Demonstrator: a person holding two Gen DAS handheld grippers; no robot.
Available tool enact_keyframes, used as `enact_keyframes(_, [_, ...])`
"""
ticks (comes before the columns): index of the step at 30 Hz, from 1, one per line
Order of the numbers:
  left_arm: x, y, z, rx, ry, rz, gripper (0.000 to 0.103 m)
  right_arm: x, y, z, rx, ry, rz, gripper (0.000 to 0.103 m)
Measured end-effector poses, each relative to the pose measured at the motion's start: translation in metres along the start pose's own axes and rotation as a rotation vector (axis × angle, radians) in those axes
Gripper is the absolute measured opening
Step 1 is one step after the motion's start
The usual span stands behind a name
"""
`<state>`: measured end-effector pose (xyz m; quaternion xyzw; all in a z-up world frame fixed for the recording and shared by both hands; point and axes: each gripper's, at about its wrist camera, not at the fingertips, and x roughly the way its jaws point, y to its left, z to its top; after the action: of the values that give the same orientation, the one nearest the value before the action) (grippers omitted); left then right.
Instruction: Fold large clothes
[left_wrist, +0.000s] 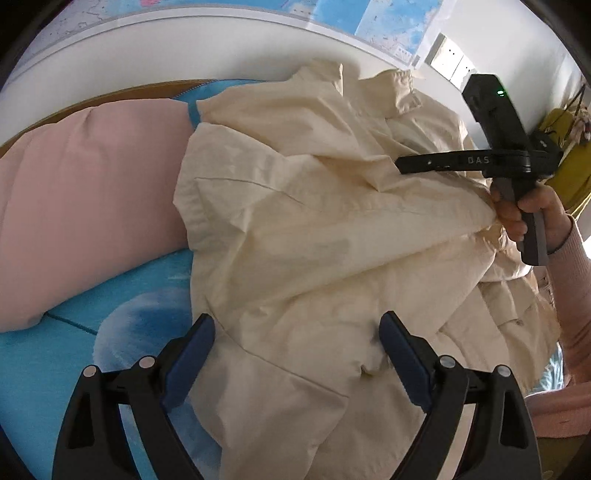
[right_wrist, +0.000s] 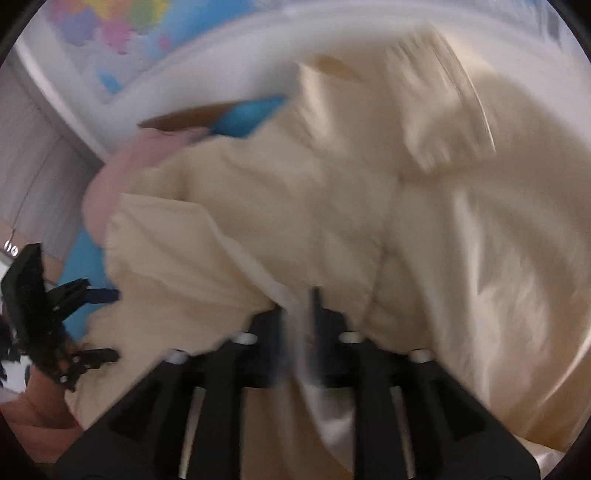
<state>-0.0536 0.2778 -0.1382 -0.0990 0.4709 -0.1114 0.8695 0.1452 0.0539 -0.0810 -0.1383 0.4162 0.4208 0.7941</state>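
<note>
We see the cream garment (left_wrist: 306, 229) crumpled on the blue bed (left_wrist: 110, 332) beside a pink pillow (left_wrist: 85, 199), our left gripper (left_wrist: 297, 350) spread wide over it, our right gripper (right_wrist: 297, 314) pinching a fold.

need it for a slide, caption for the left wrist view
Open left hand-held gripper over a crumpled cream garment on a blue bed sheet, right hand-held gripper reaching in.
</note>
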Motion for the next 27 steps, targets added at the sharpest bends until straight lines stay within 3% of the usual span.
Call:
enact_keyframes(2, [-0.002, 0.002, -0.001, -0.005, -0.002, -0.006, 0.088, -0.001, -0.003, 0.002, 0.021, 0.006, -0.024, 0.046])
enact_keyframes(4, [-0.007, 0.005, -0.003, -0.018, -0.002, -0.012, 0.088, -0.022, 0.008, 0.008, 0.006, -0.081, -0.003, 0.057])
enact_keyframes(7, [-0.011, 0.009, -0.005, -0.027, 0.001, -0.024, 0.088, -0.044, 0.051, 0.023, -0.123, -0.178, 0.032, 0.074])
enact_keyframes(9, [-0.008, 0.009, -0.003, -0.03, 0.004, -0.024, 0.088, -0.045, 0.085, 0.036, -0.215, -0.204, 0.035, 0.077])
enact_keyframes(12, [-0.005, 0.006, -0.003, -0.028, 0.001, -0.013, 0.088, -0.021, 0.138, 0.056, -0.361, -0.159, 0.069, 0.088])
enact_keyframes(13, [-0.007, 0.008, -0.003, -0.031, -0.001, -0.015, 0.089, -0.005, 0.154, 0.064, -0.394, -0.132, 0.053, 0.087])
enact_keyframes(14, [-0.008, 0.008, -0.004, -0.033, -0.005, -0.018, 0.089, 0.009, 0.162, 0.071, -0.411, -0.109, 0.039, 0.085])
enact_keyframes(15, [-0.007, 0.008, -0.004, -0.037, -0.009, -0.02, 0.089, 0.032, 0.172, 0.08, -0.427, -0.054, 0.018, 0.071])
enact_keyframes(16, [-0.007, 0.01, -0.005, -0.045, -0.014, -0.028, 0.089, 0.045, 0.171, 0.085, -0.418, -0.017, 0.017, 0.048])
enact_keyframes(17, [-0.007, 0.011, -0.004, -0.052, -0.019, -0.034, 0.09, 0.065, 0.167, 0.093, -0.379, 0.057, 0.042, 0.033])
enact_keyframes(18, [-0.008, 0.013, -0.005, -0.057, -0.027, -0.042, 0.09, 0.074, 0.163, 0.096, -0.336, 0.106, 0.1, 0.003])
enact_keyframes(20, [-0.009, 0.014, -0.008, -0.053, -0.043, -0.052, 0.09, 0.073, 0.15, 0.103, -0.286, 0.096, 0.175, 0.002])
enact_keyframes(21, [-0.01, 0.014, -0.009, -0.048, -0.049, -0.055, 0.091, 0.062, 0.138, 0.113, -0.235, 0.033, 0.217, 0.002])
enact_keyframes(23, [-0.011, 0.014, -0.012, -0.031, -0.075, -0.065, 0.093, 0.044, 0.109, 0.129, -0.078, -0.053, 0.383, 0.001])
enact_keyframes(24, [-0.011, 0.012, -0.013, -0.027, -0.078, -0.074, 0.094, 0.043, 0.101, 0.134, -0.041, -0.082, 0.411, 0.001])
enact_keyframes(27, [-0.011, 0.011, -0.012, -0.013, -0.069, -0.072, 0.096, 0.065, 0.11, 0.129, -0.13, -0.089, 0.289, 0.001])
